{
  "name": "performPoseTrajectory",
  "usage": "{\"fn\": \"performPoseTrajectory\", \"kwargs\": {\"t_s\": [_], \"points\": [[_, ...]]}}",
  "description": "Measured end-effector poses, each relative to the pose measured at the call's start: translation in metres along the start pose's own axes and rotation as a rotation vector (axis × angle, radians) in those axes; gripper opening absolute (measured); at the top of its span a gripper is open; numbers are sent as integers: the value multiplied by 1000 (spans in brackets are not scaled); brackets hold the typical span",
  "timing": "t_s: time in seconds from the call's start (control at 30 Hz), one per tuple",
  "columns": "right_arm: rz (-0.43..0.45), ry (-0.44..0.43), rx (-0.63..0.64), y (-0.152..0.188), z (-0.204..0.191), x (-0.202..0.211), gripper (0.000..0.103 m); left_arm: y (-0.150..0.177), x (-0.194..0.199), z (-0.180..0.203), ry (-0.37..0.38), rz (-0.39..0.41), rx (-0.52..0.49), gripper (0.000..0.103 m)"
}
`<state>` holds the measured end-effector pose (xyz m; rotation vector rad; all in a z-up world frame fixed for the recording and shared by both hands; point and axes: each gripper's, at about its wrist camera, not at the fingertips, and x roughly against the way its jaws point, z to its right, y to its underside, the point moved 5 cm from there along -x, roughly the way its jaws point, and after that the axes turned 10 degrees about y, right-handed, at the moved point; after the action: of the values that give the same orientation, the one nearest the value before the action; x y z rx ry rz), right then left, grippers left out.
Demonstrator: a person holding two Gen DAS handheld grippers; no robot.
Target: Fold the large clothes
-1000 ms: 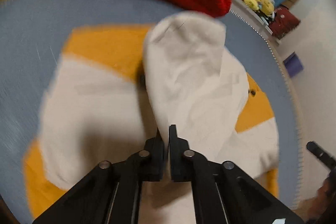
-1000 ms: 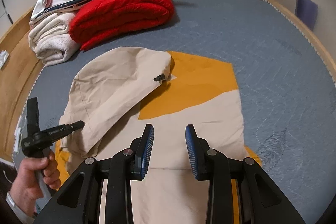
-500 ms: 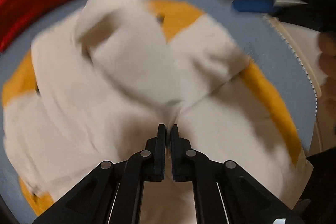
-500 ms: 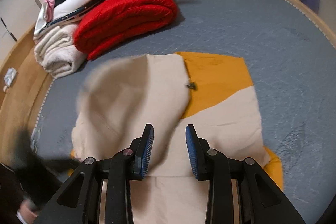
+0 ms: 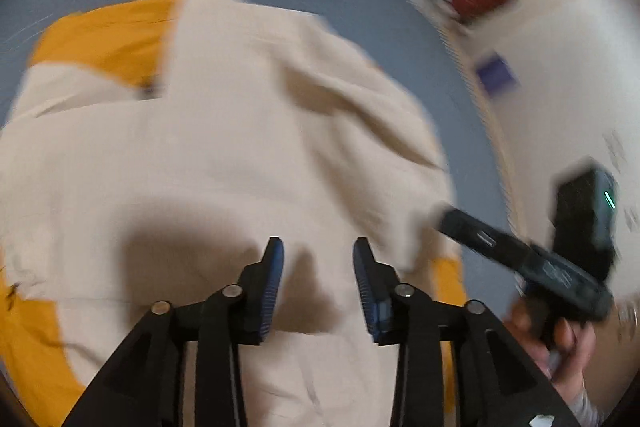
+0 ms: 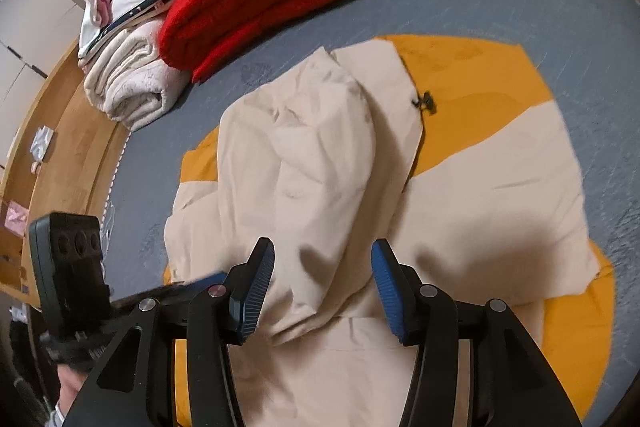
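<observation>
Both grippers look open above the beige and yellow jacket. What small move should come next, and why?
Probably lower the right gripper onto the bunched hood and flatten it. The left gripper has just opened with nothing between its jaws, and the jacket is not folded flat yet.

Both wrist views downward, jacket (image 5: 248, 147) shared

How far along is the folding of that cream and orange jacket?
Partway. Done: one sleeve of the jacket lies folded across its front. In hand: nothing; the left gripper has just been opening with no cloth between its jaws, and the right gripper, also opening, is empty. Left: the remaining folds.
</observation>
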<state>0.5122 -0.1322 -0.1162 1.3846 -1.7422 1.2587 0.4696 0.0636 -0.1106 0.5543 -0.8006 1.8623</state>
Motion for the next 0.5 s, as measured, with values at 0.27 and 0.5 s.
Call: {"fn": "performPoseTrajectory", "kwargs": {"t_s": [0.27, 0.5], "points": [[-42, -8, -79, 5, 12, -26, 50, 15, -13, -75, -1, -2, 367, 37], [43, -97, -149, -3, 11, -21, 2, 22, -5, -68, 72, 20, 390, 0]]}}
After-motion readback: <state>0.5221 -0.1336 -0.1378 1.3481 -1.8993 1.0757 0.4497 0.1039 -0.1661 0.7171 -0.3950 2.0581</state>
